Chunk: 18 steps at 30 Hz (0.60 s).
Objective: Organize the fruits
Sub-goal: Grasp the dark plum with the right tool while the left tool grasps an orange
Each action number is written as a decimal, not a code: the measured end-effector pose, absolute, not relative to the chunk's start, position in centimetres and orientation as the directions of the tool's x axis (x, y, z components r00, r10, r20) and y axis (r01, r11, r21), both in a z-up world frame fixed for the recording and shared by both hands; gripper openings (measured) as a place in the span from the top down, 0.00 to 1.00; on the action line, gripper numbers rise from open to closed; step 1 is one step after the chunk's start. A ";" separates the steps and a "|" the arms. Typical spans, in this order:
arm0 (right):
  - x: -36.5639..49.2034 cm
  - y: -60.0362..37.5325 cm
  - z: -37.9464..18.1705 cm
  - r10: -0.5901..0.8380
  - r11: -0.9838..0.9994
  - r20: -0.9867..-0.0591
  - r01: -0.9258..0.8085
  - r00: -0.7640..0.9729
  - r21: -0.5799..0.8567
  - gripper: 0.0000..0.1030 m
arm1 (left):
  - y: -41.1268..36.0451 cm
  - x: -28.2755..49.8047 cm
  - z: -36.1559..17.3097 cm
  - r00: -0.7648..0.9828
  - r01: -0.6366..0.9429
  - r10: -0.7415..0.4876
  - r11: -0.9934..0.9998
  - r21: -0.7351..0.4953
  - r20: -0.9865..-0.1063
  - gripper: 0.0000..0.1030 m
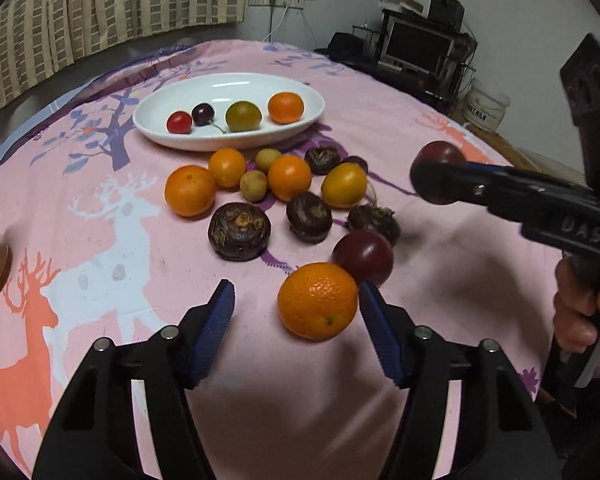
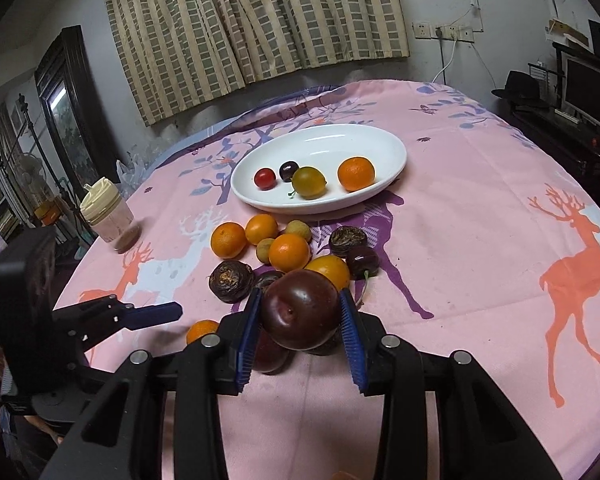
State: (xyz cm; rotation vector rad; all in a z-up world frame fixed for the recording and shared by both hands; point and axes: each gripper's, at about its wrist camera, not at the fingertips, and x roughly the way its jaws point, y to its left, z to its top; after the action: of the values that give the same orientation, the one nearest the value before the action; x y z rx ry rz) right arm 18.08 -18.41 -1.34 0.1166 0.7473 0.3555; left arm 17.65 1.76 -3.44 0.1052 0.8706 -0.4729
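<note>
The white oval plate (image 2: 388,152), in the upper centre of the right wrist view, already holds four small fruits; a bare stretch is left at its right end. The dark plum (image 2: 300,312) is clamped between the jaws of the right gripper (image 2: 300,316), lifted above the loose pile at lower centre. It should be carried level, lowered onto that bare stretch, and released only once resting. The left gripper (image 1: 296,300) stands apart around the near orange (image 1: 318,300), its right pad just touching; the pads should be centred before closing.
</note>
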 end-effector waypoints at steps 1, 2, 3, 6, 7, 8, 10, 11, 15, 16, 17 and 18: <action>18.0 -18.4 -1.4 0.360 0.933 -0.643 -0.276 0.675 0.233 0.63 | 1.8 17.7 -3.5 0.545 0.445 -0.362 0.889 -0.105 -0.756 0.39; 18.0 -18.5 -1.5 0.363 0.932 -0.643 -0.277 0.674 0.235 0.63 | 1.7 17.6 -3.5 0.543 0.451 -0.366 0.886 -0.105 -0.756 0.39; 17.9 -18.5 -1.5 0.365 0.931 -0.643 -0.279 0.673 0.235 0.63 | 1.6 17.4 -3.6 0.540 0.457 -0.368 0.883 -0.104 -0.757 0.39; 17.8 -18.6 -1.7 0.373 0.928 -0.642 -0.285 0.670 0.242 0.63 | 1.2 17.5 -4.0 0.530 0.463 -0.358 0.882 -0.092 -0.768 0.39; 17.7 -18.6 -1.7 0.375 0.927 -0.641 -0.285 0.670 0.245 0.63 | 1.1 17.5 -4.1 0.526 0.463 -0.354 0.882 -0.089 -0.773 0.42; 17.7 -18.7 -1.8 0.378 0.926 -0.640 -0.286 0.669 0.248 0.63 | 0.9 17.6 -4.3 0.517 0.467 -0.355 0.879 -0.091 -0.779 0.46; 17.7 -18.8 -2.0 0.381 0.924 -0.639 -0.285 0.668 0.253 0.63 | 0.7 17.8 -4.6 0.501 0.474 -0.352 0.876 -0.089 -0.790 0.50; 17.7 -18.9 -2.1 0.383 0.924 -0.639 -0.285 0.667 0.256 0.63 | 0.5 17.7 -4.8 0.494 0.477 -0.355 0.874 -0.093 -0.794 0.51; 17.7 -19.1 -2.7 0.393 0.920 -0.641 -0.290 0.660 0.265 0.63 | 0.6 17.9 -4.9 0.475 0.480 -0.375 0.869 -0.123 -0.796 0.57; 17.8 -19.1 -2.9 0.395 0.919 -0.642 -0.290 0.657 0.269 0.63 | 0.7 17.9 -4.9 0.474 0.479 -0.379 0.868 -0.128 -0.795 0.58; 17.9 -19.2 -3.1 0.398 0.917 -0.642 -0.290 0.655 0.273 0.63 | 0.8 18.0 -4.9 0.473 0.478 -0.382 0.868 -0.133 -0.794 0.58; 17.9 -19.3 -3.1 0.400 0.916 -0.642 -0.290 0.654 0.276 0.63 | 0.8 18.0 -4.9 0.473 0.476 -0.385 0.869 -0.138 -0.792 0.59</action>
State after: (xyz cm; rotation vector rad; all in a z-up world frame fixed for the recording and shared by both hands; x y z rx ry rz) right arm 17.89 -19.31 -3.11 0.1543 0.7639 0.3929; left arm 17.96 0.79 -4.91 0.1064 0.9400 -0.5280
